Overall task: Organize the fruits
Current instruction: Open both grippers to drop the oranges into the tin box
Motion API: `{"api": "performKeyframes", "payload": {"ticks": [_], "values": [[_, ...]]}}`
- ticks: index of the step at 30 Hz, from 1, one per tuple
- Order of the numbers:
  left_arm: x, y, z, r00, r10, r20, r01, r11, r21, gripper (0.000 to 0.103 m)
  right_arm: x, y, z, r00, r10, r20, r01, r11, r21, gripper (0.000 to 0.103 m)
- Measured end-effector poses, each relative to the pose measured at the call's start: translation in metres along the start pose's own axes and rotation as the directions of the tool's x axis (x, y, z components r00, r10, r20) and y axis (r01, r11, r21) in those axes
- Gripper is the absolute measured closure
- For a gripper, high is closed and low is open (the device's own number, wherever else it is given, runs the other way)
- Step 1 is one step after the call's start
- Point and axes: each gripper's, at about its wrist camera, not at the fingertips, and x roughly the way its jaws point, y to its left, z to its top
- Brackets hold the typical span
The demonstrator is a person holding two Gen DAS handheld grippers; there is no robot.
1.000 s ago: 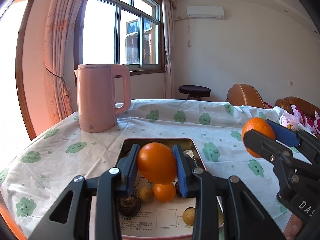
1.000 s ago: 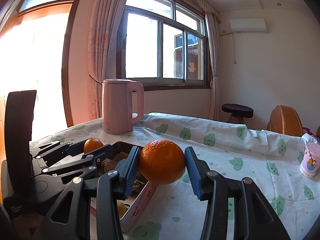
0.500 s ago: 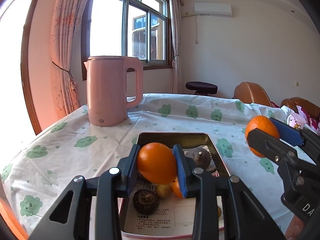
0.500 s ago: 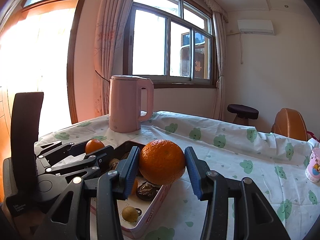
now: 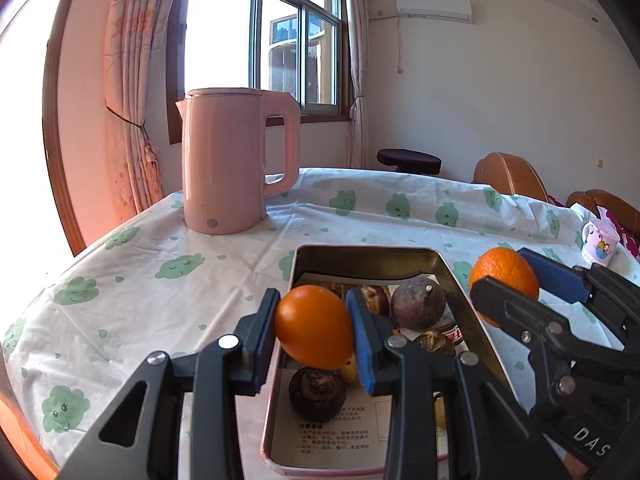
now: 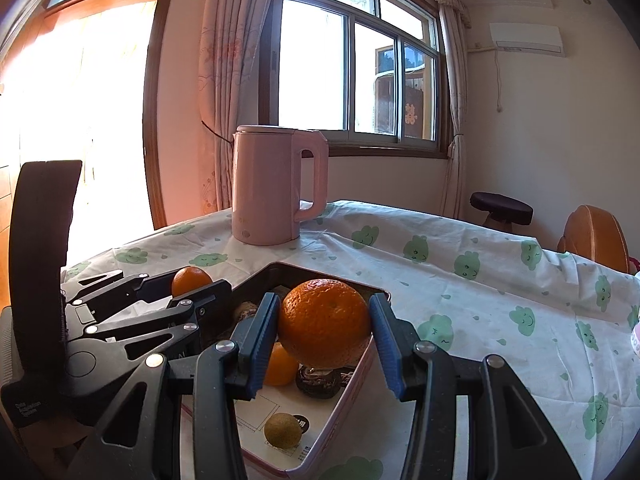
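The left tongs (image 5: 314, 334) are clamped on a smooth, glossy orange citrus fruit (image 5: 314, 333), their blue pads pressing its two sides, and the right tongs (image 6: 324, 328) are clamped the same way on a larger, dimpled orange with a rough peel (image 6: 324, 322). Both fruits hang clear of any surface, each carried above the tin, which suggests they are about to be set down inside it.

The round worktop covered in a white cloth printed with green clouds (image 5: 168, 280) carries everything. A tall pink plastic kettle with a loop handle (image 5: 232, 164) stands near its far edge by the window, well apart from the work. A small pink printed cup (image 5: 600, 242) sits toward the far right edge.

Nearer the front edge lies the shallow rectangular metal tin with a pinkish outer wall (image 5: 362, 254), lined with a printed paper sheet. It already holds a dark purple round fruit with a short stem (image 5: 418, 300) toward its far end, a brown, wrinkled round fruit (image 5: 318, 392) nearer the front, a small orange fruit (image 6: 280, 366), and a little greenish-brown round fruit (image 6: 283, 430) close to the front wall.

The glossy fruit hangs just over the tin's left wall, above the wrinkled brown one. The dimpled orange hangs over the tin's right wall, partly outside it.
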Motion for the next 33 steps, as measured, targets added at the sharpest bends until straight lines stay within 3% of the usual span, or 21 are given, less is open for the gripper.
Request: {"api": "performKeyframes", "payload": {"ticks": [8, 14, 19, 27, 33], "values": [[0.009, 0.000, -0.004, 0.999, 0.002, -0.045, -0.001, 1.000, 0.012, 0.066, 0.030, 0.001, -0.012, 0.992, 0.022, -0.128, -0.022, 1.000, 0.001, 0.054], [0.009, -0.001, -0.005, 0.999, 0.014, -0.052, -0.013, 1.000, 0.021, 0.055, 0.039, -0.001, -0.015, 0.982, 0.043, -0.183, -0.041, 0.999, 0.018, 0.054], [0.005, 0.003, -0.004, 0.999, 0.022, -0.034, -0.022, 1.000, 0.001, 0.037, 0.035, -0.005, -0.015, 0.985, 0.028, -0.170, -0.023, 0.999, 0.032, 0.047], [-0.010, -0.002, -0.002, 1.000, -0.003, 0.025, 0.004, 1.000, -0.010, 0.027, 0.014, -0.009, -0.017, 0.993, -0.033, -0.115, 0.036, 0.999, 0.022, 0.042], [-0.018, -0.005, 0.001, 0.998, -0.006, 0.056, 0.007, 1.000, -0.014, 0.025, -0.004, -0.013, -0.015, 0.995, -0.078, -0.061, 0.079, 0.997, 0.020, 0.041]]}}
